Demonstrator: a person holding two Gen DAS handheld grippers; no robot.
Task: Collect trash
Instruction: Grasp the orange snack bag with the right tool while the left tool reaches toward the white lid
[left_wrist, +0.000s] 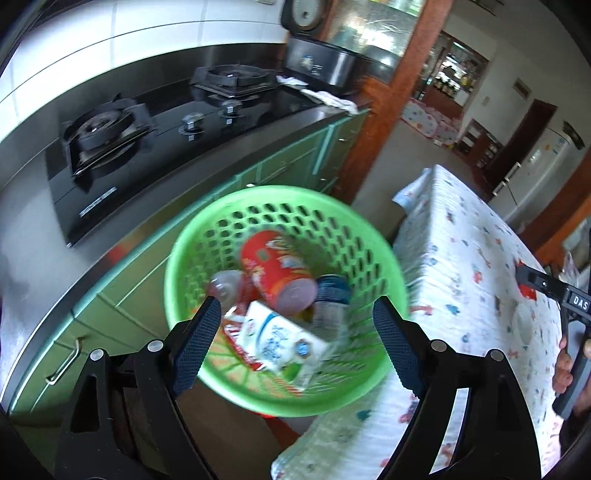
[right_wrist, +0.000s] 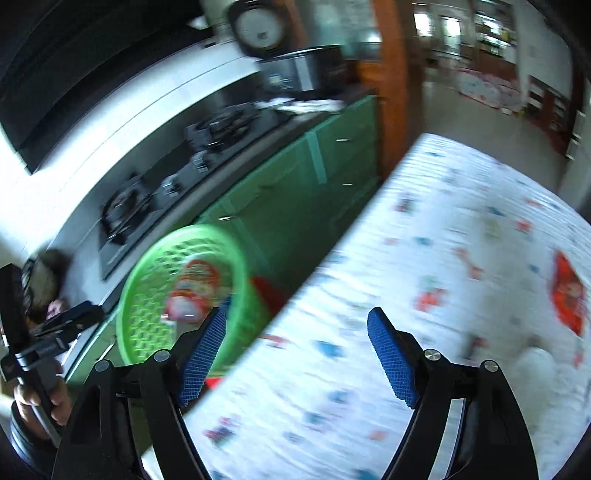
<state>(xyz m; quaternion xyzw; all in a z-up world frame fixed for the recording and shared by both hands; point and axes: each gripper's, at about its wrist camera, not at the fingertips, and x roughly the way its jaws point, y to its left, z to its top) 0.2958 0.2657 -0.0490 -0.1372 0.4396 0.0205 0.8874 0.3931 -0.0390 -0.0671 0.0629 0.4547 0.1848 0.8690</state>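
Note:
A green plastic basket (left_wrist: 258, 194) stands on the floor between the cabinets and the table. Inside it lie a red can (left_wrist: 275, 266), a clear bottle (left_wrist: 225, 282), a white milk carton (left_wrist: 280, 339) and a blue-and-white wrapper (left_wrist: 332, 295). My left gripper (left_wrist: 297, 302) hangs open above the basket with nothing between its fingers. My right gripper (right_wrist: 299, 314) is open and empty over the table's near edge, with the basket (right_wrist: 147, 266) to its left. In the blurred right wrist view, a red wrapper (right_wrist: 567, 291) and a white lump (right_wrist: 533, 363) lie on the cloth at right.
The table carries a white patterned cloth (left_wrist: 461, 258). Green cabinets (left_wrist: 122, 295) run along the left under a black gas hob (left_wrist: 147, 140), with a rice cooker (left_wrist: 325, 62) beyond it. A hand (left_wrist: 563, 365) holds the other tool at the right edge. A doorway opens behind.

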